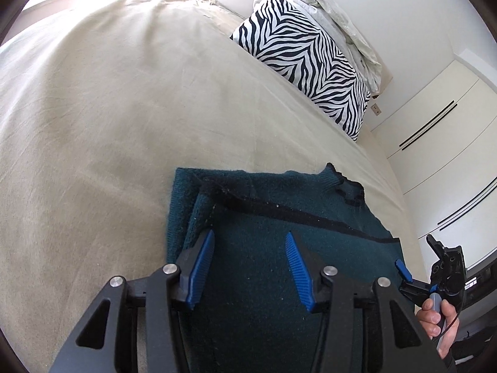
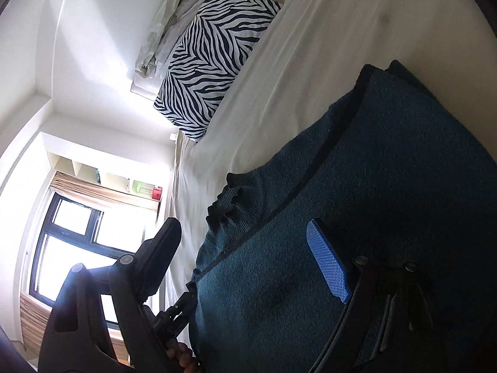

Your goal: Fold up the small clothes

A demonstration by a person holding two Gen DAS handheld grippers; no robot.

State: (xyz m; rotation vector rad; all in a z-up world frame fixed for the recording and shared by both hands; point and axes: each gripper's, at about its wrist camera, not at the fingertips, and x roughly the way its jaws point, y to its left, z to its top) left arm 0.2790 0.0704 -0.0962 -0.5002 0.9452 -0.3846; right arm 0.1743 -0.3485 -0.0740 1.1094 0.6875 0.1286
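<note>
Sweater (image 1: 279, 248), dark teal knit, lies partly folded on the beige bedsheet (image 1: 108, 124), near the zebra pillow (image 1: 304, 62). My left gripper (image 1: 250, 248) hovers over it, jaws half apart and empty; my right gripper (image 2: 245, 242) stands wide at the sweater's edge, gripping nothing. I'd pinch both layers at the hem, then lift evenly. The near hem is hidden behind the grippers, and I cannot tell whether the pads touch cloth.

no legible text (labels, brands, numbers) anywhere
</note>
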